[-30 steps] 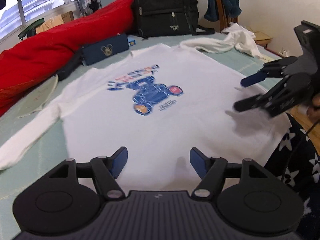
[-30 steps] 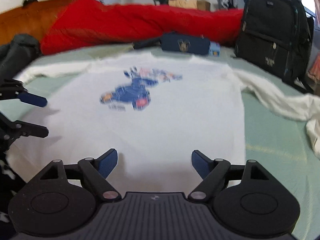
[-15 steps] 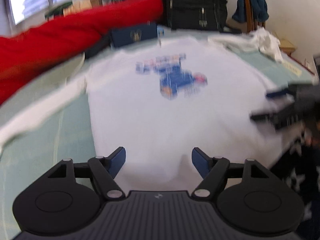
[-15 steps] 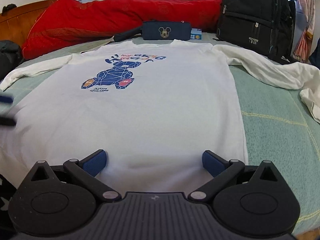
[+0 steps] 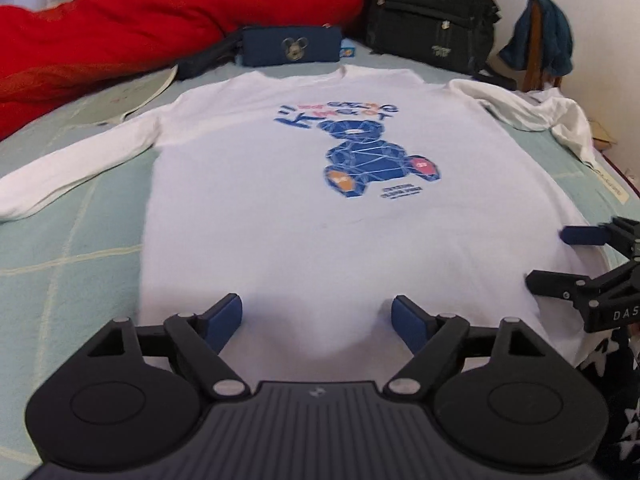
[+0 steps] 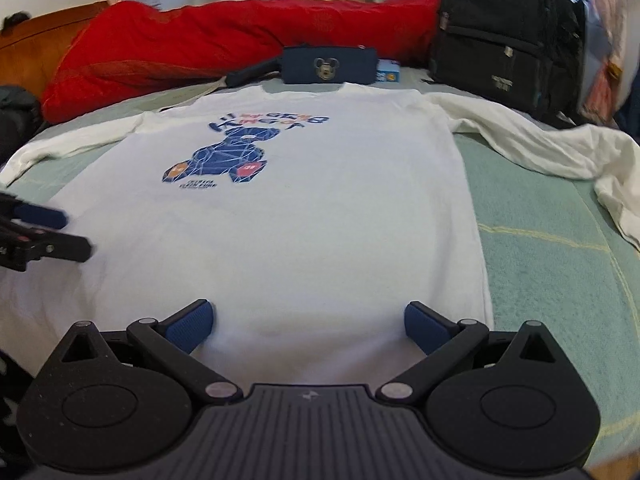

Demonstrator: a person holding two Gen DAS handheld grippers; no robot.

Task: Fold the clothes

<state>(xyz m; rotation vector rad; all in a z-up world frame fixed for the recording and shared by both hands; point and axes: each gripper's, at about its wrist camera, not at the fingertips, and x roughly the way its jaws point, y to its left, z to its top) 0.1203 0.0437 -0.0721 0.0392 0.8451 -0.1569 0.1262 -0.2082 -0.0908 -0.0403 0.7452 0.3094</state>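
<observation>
Pale green bedding [image 5: 72, 248], a woven cover with thin cream lines, lay under everything you worked on. Nearest you, at 6 o'clock in each wrist view, your left gripper [image 5: 317, 319] and right gripper [image 6: 307, 323] hung over the hem with jaws spread wide and nothing between the blue pads. Neither was on the cloth yet, as far as could be told.

You had the shirt [image 5: 320, 208] spread face up and nearly flat, hem toward you, collar at 12 o'clock. It looked like a soft white cotton knit: light, limp, not slippery, likely to sag and drag rather than hold any shape. I judged the two hem corners your best hold, one per gripper, pinching both layers so the back did not trail. Its print [image 5: 372, 152], a faceted blue bear with lettering above, would probably feel a little stiffer than the bare knit.

Farther out, the left sleeve [image 5: 68, 172] ran straight toward 9 o'clock, while the right sleeve [image 6: 552, 152] lay rumpled toward 2 o'clock and would have needed smoothing first.

Beyond the collar sat a navy pouch [image 6: 329, 65] with a mouse badge, a puffy red quilt [image 6: 224, 48] from 10 to 12 o'clock, and a black backpack [image 6: 508, 36] at 1 o'clock.
</observation>
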